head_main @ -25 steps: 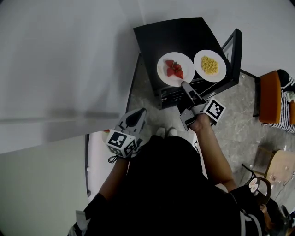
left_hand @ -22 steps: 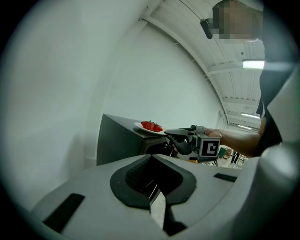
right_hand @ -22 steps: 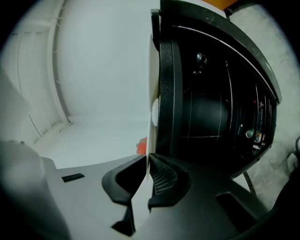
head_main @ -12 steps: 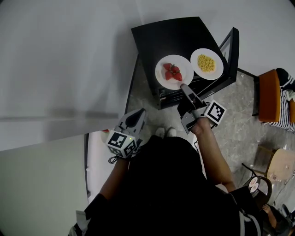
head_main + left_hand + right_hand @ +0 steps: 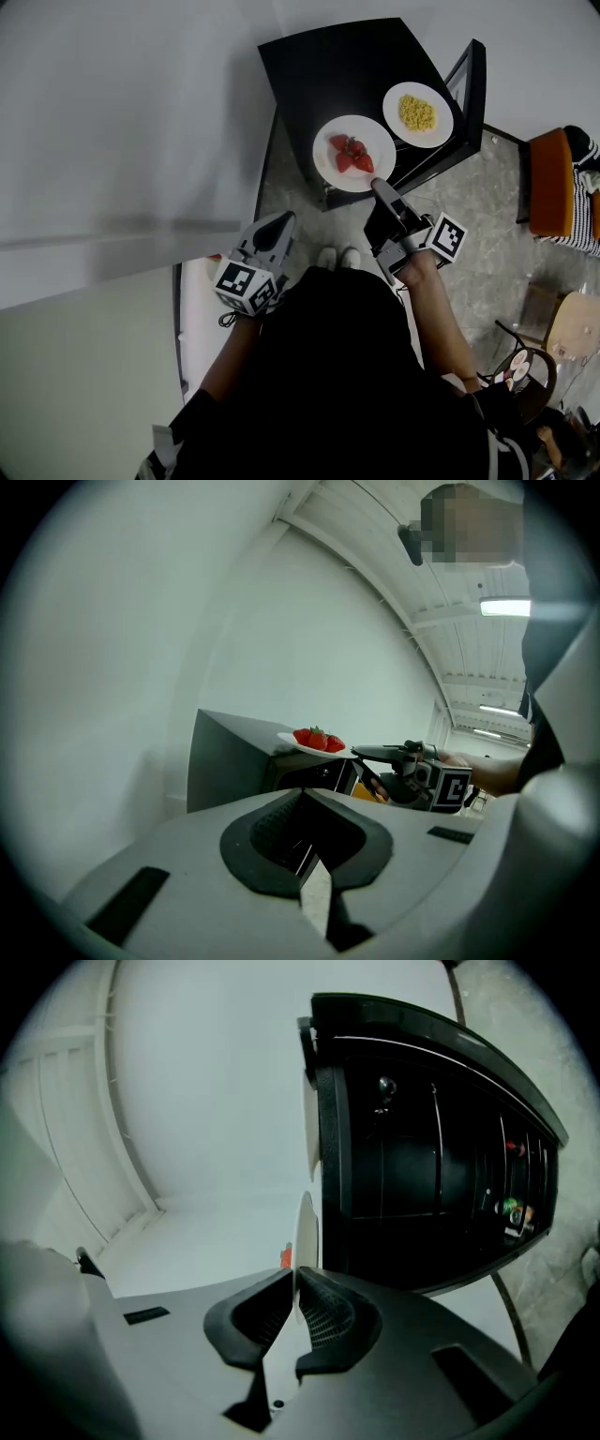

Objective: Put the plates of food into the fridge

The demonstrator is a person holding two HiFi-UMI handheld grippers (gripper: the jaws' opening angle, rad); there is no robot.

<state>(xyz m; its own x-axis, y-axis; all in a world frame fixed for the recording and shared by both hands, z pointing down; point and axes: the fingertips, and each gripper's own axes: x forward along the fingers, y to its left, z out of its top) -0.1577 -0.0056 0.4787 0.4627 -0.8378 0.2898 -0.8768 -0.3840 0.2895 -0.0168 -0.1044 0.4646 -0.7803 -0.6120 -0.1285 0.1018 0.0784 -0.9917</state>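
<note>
White strawberry plate [image 5: 307, 1227]: edge-on, fruit nearly hidden, rim clamped by right gripper [image 5: 292, 1290] | left gripper [image 5: 307, 860]: clenched, empty | fridge [image 5: 422, 1166]: interior dark

Strawberry plate [image 5: 328, 165] at fridge [image 5: 328, 66] front edge

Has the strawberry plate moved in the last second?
Yes. Clamped in the right gripper, the strawberry plate has slid toward the person, overhanging the front of the black fridge.
</note>
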